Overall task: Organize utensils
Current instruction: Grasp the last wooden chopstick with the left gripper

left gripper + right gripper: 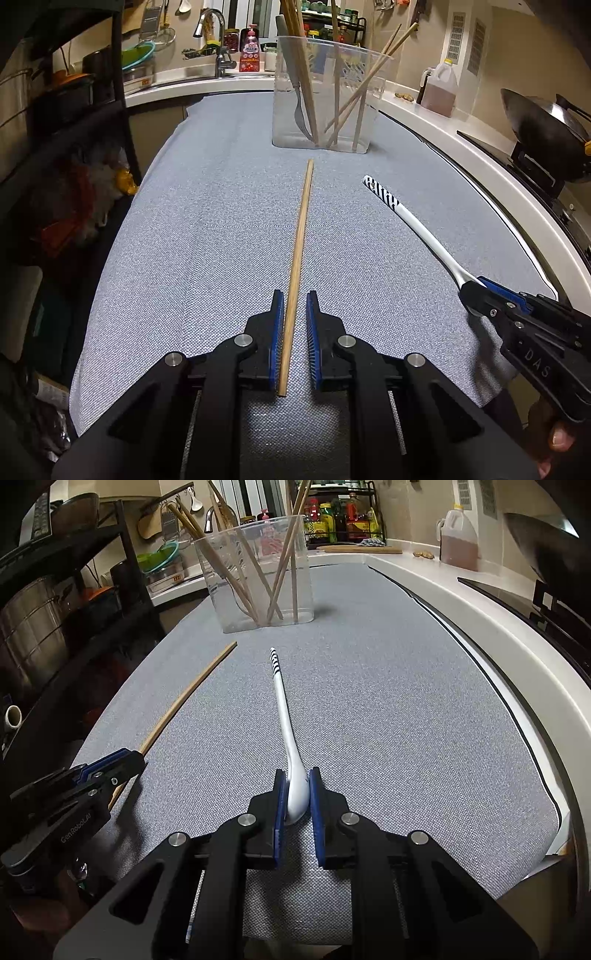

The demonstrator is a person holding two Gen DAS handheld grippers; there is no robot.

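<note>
Item: chopstick, flat on grey cloth, long axis pointing at clear cup ahead; near end clamped in left gripper. Right gripper clenched on spoon bowl, alongside, handle likewise cup-ward.

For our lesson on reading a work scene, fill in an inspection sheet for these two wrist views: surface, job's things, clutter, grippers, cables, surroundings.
Surface: grey woven cloth over the counter.
Job's things: clear container holding chopsticks and a fork; one chopstick and a white spoon lie flat on the cloth.
Clutter: nothing seen on the cloth.
Grippers: left gripper closed around the chopstick's near end; right gripper clamps the spoon's bowl.
Cables: nothing seen.
Surroundings: oil jug, wok, faucet, spice rack.
</note>
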